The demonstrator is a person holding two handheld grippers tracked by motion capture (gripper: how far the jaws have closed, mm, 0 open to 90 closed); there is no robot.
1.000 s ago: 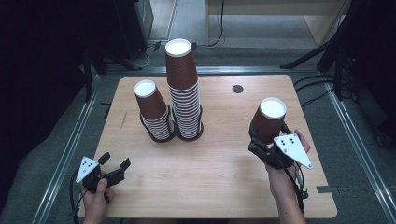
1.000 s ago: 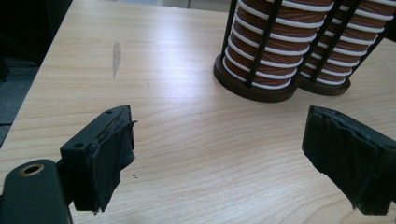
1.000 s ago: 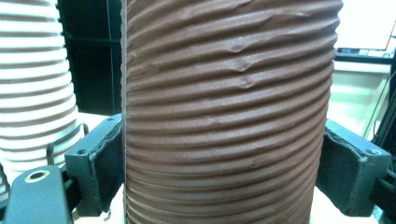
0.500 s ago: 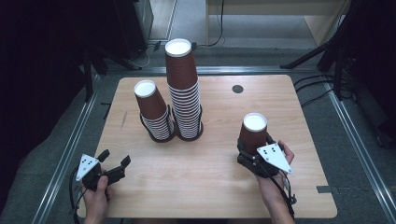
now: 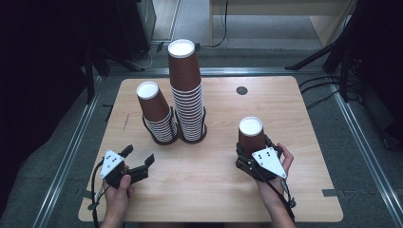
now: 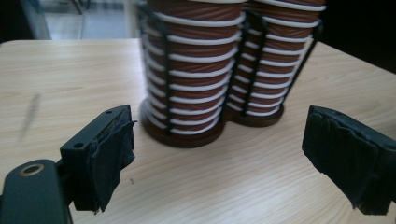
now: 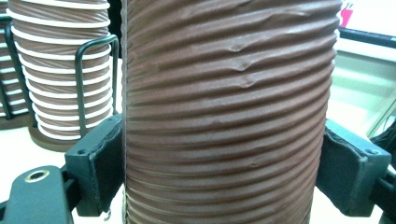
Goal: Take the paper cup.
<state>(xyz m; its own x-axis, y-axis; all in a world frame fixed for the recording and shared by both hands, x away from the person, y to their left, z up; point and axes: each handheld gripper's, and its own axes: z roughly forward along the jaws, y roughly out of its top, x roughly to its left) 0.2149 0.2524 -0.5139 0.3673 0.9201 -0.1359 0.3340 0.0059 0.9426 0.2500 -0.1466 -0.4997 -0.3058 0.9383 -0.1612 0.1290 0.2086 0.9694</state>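
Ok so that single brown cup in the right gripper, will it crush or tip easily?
Probably crushable: the cup is thin ribbed paper, and its wall already shows small dents between the right gripper pads. Likely very light, as it looks like an empty cup held upside down. It may tip if nudged, being tall and narrowing upward, though its wider end points down.

The left gripper (image 6: 243, 154) has two black padded fingers (image 6: 112, 154) held wide apart, with nothing between them. They hang over the light wooden table (image 6: 60, 79). Ahead stand two stacks of brown ribbed paper cups (image 6: 196, 79) in a black wire holder (image 6: 252, 70).
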